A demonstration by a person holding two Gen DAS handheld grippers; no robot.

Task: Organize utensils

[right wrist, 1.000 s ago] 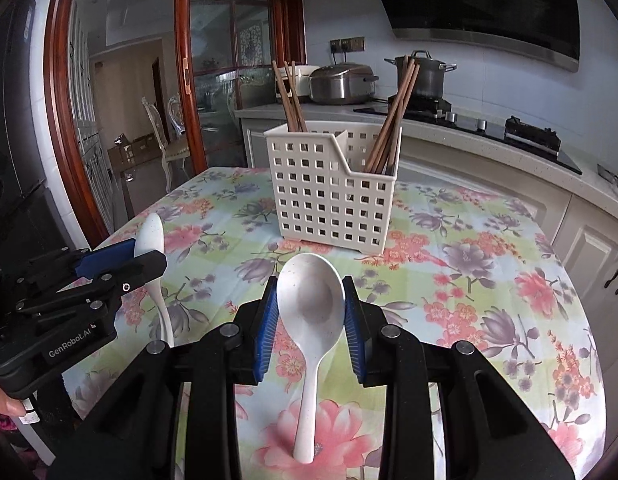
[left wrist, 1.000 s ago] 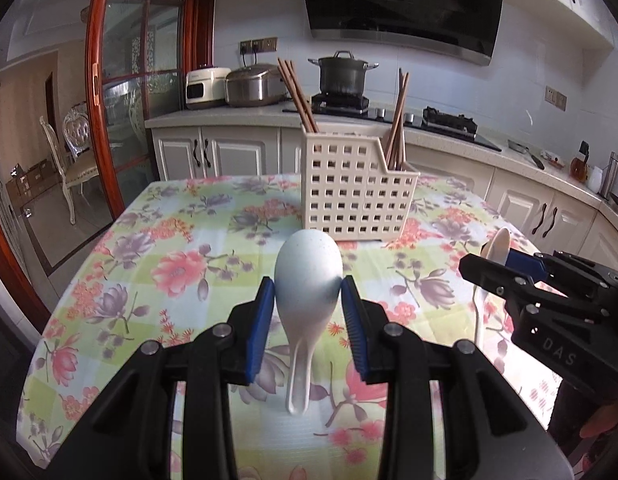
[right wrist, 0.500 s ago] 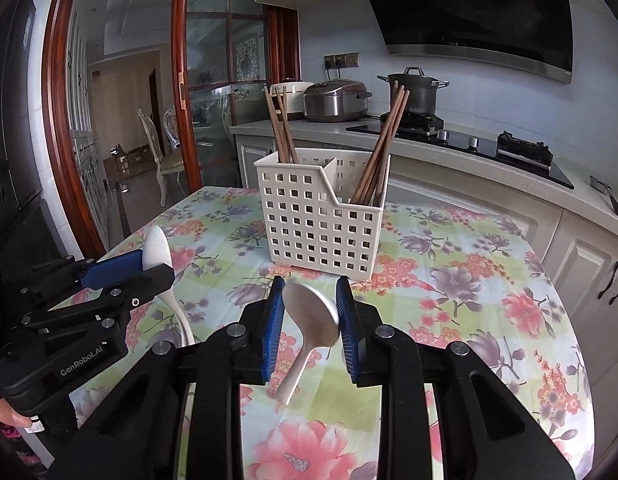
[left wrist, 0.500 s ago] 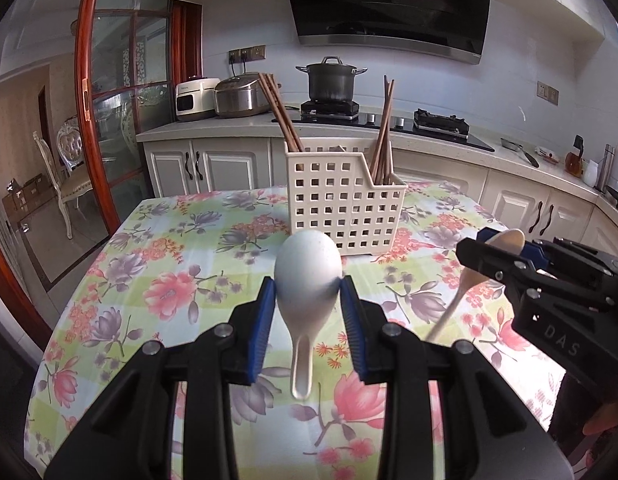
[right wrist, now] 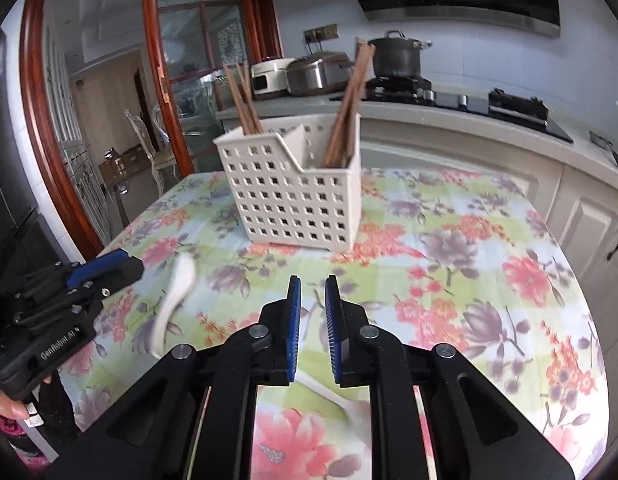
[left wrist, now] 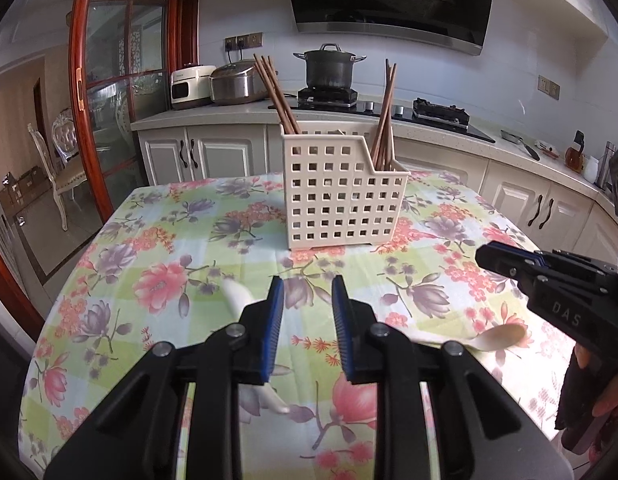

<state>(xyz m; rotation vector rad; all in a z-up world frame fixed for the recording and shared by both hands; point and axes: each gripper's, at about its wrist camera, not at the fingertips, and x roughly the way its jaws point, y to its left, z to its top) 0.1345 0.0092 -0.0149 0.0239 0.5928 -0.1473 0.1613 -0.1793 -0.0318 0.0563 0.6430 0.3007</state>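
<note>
Spoons loose on the cloth, both tongs empty

Spoons lie on the floral tablecloth point(left wrist: 157, 248) — neither is in your grip. Your left gripper point(left wrist: 308, 322) has its jaws closing with nothing between the blue pads; its white spoon point(left wrist: 239, 300) shows blurred just left of and under the left finger. Your right gripper point(right wrist: 311, 322) has its jaws opening on bare cloth; the other spoon point(left wrist: 497, 338) lies below it. Ahead of both tongs stands the white basket point(left wrist: 341, 196), chopsticks point(left wrist: 383, 120) upright inside.
</note>
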